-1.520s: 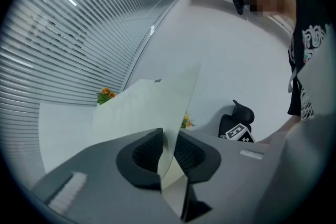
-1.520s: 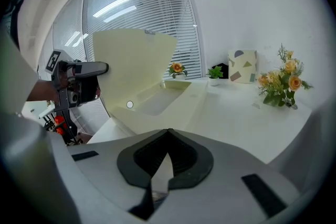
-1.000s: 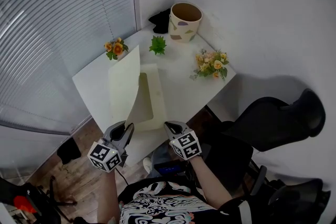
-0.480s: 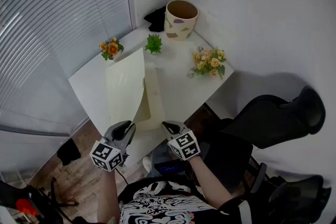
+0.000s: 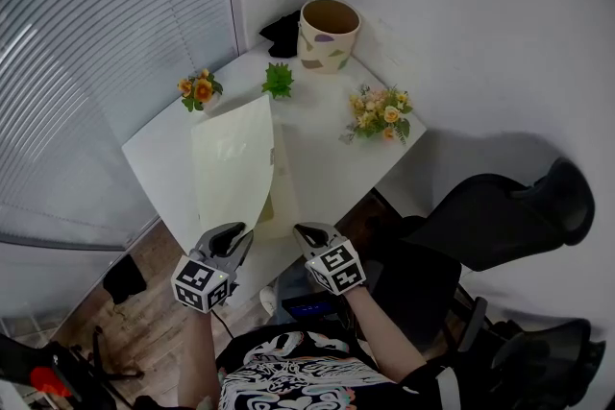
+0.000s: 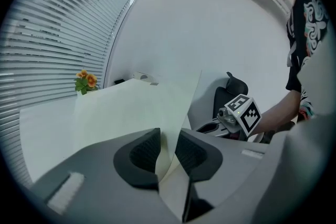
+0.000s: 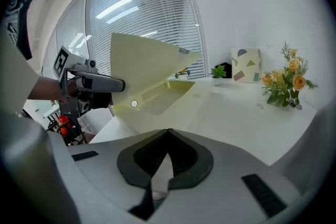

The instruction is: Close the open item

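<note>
Cover [image 5: 231, 170] has dropped lower over folder [image 5: 286, 195]; left gripper [image 5: 235, 234] jaws just easing apart, sheet loose between; right gripper [image 5: 303, 231] clamped on folder's near edge.

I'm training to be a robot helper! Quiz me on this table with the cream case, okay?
1. Pick one: the lid of the cream case is A) flat shut, B) raised at a slant, C) lying on the floor.
2. True or false: a small green plant stands on the table beyond the case.
3. Fill in: the lid's edge runs between the jaws of the ___ tool.
Key: 1 B. 2 true. 3 left tool; its jaws have just been opening, the lid between them.
</note>
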A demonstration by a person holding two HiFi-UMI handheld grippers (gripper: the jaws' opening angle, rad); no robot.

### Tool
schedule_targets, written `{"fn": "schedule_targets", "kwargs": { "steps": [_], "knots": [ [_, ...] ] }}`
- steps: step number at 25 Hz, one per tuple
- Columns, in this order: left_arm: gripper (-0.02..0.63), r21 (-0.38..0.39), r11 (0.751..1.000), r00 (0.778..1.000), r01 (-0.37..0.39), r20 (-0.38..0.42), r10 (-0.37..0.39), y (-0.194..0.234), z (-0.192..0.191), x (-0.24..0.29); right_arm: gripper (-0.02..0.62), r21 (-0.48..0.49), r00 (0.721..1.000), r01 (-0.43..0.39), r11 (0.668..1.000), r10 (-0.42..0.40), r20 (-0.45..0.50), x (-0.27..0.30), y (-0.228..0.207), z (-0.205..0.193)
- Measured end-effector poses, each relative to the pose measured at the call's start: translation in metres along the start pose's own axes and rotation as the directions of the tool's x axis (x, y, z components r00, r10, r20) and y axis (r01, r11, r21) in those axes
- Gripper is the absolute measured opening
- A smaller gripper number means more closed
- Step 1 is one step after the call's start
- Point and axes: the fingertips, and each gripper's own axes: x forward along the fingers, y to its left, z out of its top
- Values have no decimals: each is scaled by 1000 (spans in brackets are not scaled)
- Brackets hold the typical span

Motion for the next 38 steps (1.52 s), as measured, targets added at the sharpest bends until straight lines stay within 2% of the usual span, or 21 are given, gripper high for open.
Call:
{"fn": "schedule_targets", "kwargs": {
  "steps": [5, 17, 22, 31, 38],
  "knots": [
    [78, 5, 1000, 1000, 5, -23, -5, -1, -2, 5, 3, 9, 1000, 6, 1000, -6, 7, -1, 0, 0],
    [86, 69, 997, 990, 23, -142, -13, -4, -15, 19, 3, 11, 1000, 1, 1000, -1, 6, -1, 0, 0],
    [87, 70, 997, 983, 36, -180, -23, -4, -19, 23, 3, 14, 1000, 2, 1000, -2, 2, -1, 0, 0],
    [98, 99, 992, 965, 75, -257, -47, -5, -28, 30, 3, 11, 1000, 6, 1000, -6, -3, 0, 0, 0],
    [106, 125, 987, 939, 102, -339, -55, -7, -38, 38, 3, 3, 1000, -2, 1000, 2, -16, 1, 1, 0]
  ]
}}
